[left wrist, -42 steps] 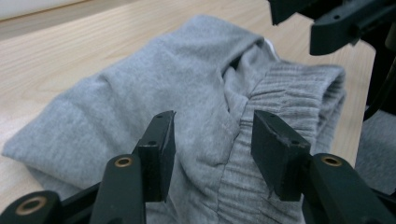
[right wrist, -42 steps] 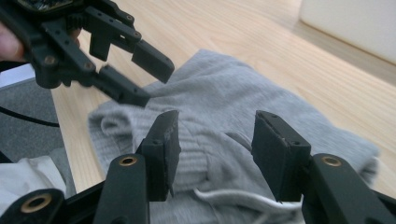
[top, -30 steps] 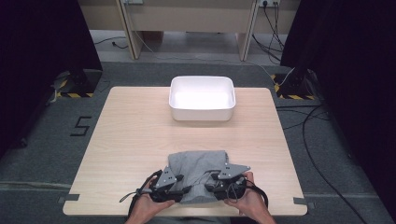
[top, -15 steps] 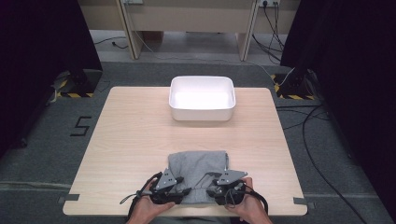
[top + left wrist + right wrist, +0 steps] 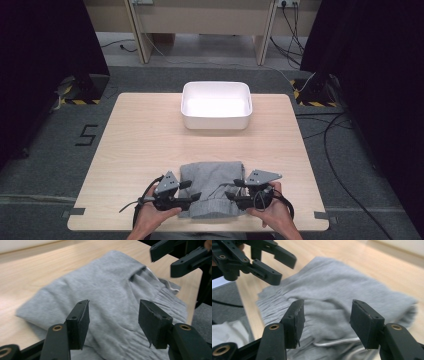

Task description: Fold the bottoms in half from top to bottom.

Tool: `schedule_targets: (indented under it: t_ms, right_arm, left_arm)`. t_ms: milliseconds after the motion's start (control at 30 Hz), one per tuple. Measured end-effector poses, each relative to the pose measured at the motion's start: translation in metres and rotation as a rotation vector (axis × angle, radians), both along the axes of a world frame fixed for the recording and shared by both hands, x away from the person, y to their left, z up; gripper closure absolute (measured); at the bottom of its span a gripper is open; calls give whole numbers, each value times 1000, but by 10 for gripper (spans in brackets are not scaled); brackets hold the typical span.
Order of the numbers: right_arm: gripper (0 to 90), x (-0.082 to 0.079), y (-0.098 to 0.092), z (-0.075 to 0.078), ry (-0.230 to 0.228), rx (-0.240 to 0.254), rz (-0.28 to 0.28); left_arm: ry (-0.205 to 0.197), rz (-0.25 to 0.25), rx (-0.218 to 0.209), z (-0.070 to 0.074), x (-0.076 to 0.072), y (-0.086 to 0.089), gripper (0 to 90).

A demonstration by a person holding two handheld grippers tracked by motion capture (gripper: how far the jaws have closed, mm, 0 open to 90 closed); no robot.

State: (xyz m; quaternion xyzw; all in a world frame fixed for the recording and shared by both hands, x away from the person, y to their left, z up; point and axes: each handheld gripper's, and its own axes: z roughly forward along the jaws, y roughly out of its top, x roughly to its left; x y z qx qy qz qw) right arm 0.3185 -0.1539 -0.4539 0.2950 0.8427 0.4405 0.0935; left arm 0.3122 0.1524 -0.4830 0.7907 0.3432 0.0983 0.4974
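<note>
A folded grey garment (image 5: 212, 186) with a ribbed waistband and a white drawstring (image 5: 337, 342) lies at the near middle of the wooden table (image 5: 140, 140). My left gripper (image 5: 191, 190) hovers over its near-left part and points right. My right gripper (image 5: 232, 189) faces it over the near-right part. Both have just been opening their jaws. In the left gripper view the left gripper (image 5: 113, 320) stands open above the cloth, its pads pressing on nothing. The right gripper (image 5: 327, 320) is likewise open just above the garment (image 5: 342, 290).
A white rectangular bin (image 5: 216, 105) stands empty at the far middle of the table. Bare wood stretches between it and the garment. Dark curtains flank the table, and cables run over the grey floor at the right.
Both grippers have lifted slightly off the garment's near edge and their jaws stand wider. The garment lies where it was.
</note>
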Motion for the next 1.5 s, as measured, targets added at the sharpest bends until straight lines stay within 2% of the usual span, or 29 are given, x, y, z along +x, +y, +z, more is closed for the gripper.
schedule_targets:
  t_ms: [200,467,700,1167,1500]
  right_arm:
    - [446,10,-5,5,-17,-7,-39]
    - [436,28,-5,-1,-5,-27,-71]
    - [431,39,0,0,-5,-30,-72]
    - [418,55,13,0,-1,-39,-71]
    - [406,60,13,-5,9,-53,-81]
  left_arm:
    - [9,35,19,1,11,5,411]
    - [22,59,46,0,24,4,395]
    - [41,75,50,-1,37,3,393]
    - [44,88,40,8,54,-1,388]
    - [83,99,55,-4,60,0,388]
